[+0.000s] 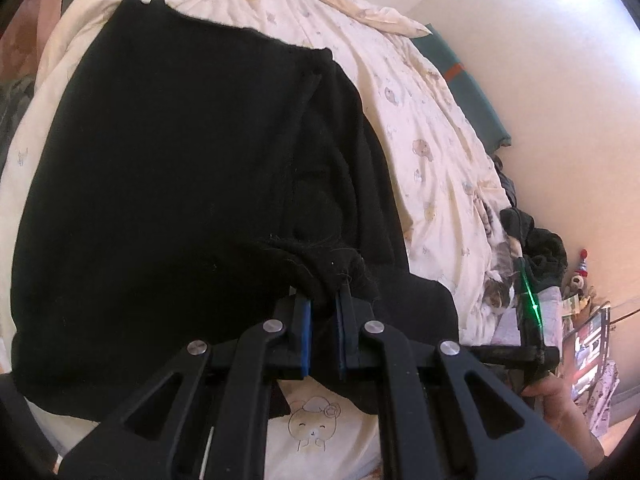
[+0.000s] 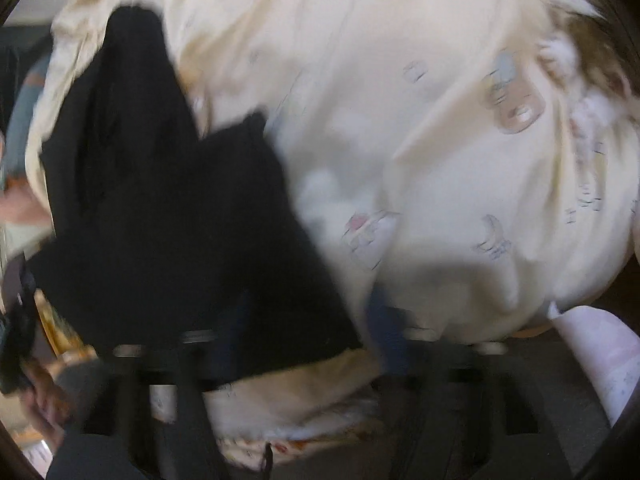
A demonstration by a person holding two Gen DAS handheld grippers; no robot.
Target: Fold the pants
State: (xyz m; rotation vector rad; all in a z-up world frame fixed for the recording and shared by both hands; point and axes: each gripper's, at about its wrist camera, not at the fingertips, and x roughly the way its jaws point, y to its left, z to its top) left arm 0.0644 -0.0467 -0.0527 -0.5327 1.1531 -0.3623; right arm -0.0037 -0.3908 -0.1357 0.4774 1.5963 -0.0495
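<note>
Black pants [image 1: 168, 184] lie spread over a cream printed bedspread [image 1: 432, 152]. My left gripper [image 1: 323, 312] is shut on a bunched edge of the pants near their lower right side, its blue pads pinching the cloth. The right gripper's body [image 1: 530, 316] shows at the right edge of the left wrist view, held by a hand. In the blurred right wrist view the pants [image 2: 160, 220] fill the left side over the bedspread [image 2: 440, 160]. My right gripper [image 2: 312, 332] has its fingers spread wide, one over the pants' lower edge, holding nothing.
A cat [image 1: 498, 284] lies on the bedspread at its right edge, next to a dark clothes pile [image 1: 536, 236]. A teal mattress edge [image 1: 468, 88] runs along the cream wall [image 1: 540, 40]. Cluttered items [image 1: 588, 344] sit at lower right.
</note>
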